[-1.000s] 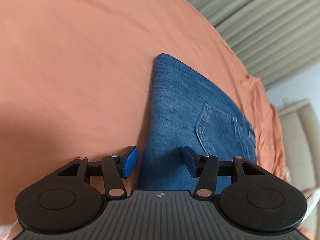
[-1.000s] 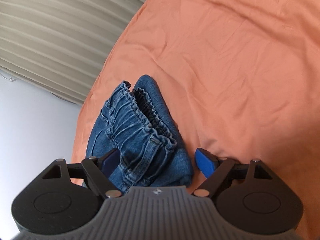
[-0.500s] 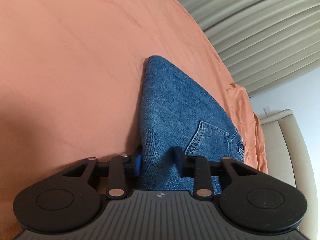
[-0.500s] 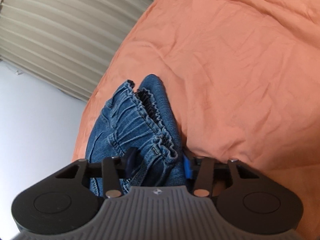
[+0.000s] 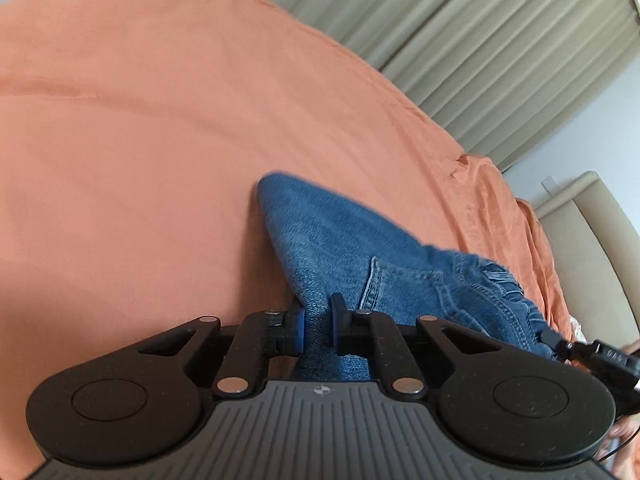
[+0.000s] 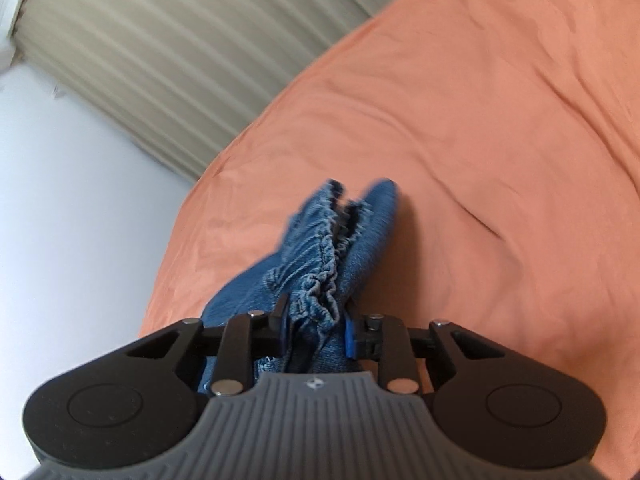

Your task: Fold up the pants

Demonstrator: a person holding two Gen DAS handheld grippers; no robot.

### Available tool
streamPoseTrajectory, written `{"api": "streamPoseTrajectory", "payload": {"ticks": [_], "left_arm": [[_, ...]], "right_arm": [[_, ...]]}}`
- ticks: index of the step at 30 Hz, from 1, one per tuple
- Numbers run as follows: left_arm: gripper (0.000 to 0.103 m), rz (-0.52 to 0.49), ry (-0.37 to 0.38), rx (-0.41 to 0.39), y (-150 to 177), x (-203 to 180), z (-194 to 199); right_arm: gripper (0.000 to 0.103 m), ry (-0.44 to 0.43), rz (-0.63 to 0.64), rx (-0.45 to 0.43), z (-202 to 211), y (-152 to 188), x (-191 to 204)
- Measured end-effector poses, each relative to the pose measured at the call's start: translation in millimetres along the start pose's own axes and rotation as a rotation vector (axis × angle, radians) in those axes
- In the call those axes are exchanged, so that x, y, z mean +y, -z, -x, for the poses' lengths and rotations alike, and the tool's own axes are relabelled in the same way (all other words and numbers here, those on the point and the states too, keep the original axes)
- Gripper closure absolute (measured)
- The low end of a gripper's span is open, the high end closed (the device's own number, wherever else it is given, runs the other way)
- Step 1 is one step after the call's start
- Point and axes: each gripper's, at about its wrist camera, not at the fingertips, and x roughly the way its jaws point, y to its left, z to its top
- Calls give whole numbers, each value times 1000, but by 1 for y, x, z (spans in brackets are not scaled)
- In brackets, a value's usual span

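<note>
The folded blue denim pants lie on an orange bed sheet. In the left wrist view a back pocket shows, and my left gripper is shut on the near edge of the pants. In the right wrist view the gathered elastic waistband shows, and my right gripper is shut on that waistband end of the pants. The right gripper's tip shows at the right edge of the left wrist view. The pants look partly raised off the sheet.
The orange sheet covers the bed around the pants. Beige pleated curtains hang behind the bed. A beige headboard stands at the right. A white wall is at the left of the right wrist view.
Both grippers went from open around the pants to shut on them. The pants have been drawn up and both views tilted up toward the curtains.
</note>
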Motion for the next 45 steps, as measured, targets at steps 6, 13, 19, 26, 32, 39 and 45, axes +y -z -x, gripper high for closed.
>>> {"api": "streamPoseTrajectory", "payload": {"ticks": [6,13,19,26,32,39,45], "left_arm": [[91,-72,-56,8,-53,7,33],[91,-166,-170,-62,-108,32,84],[91,-222,-269,-43,-115,67,101],[91,-207,-299,27,-80,113,88],[91,-159,-292,39,-74,133,70],[81,-146,-300,47,-74,135,53],[73,-157,-326,14,-77,135,76]], "right_arm": [[83,-42,21,-6,-18,-12,59],[83,-127,48,-23,-66,2,124],[83,-179,16,8,-107,39,143],[83,-165,-51,72,-134,96,116],[83,-86,-71,107,-150,116,93],[83,-22,-98,102,-175,136,78],[64,-2,-1,137,-159,117,98]]}}
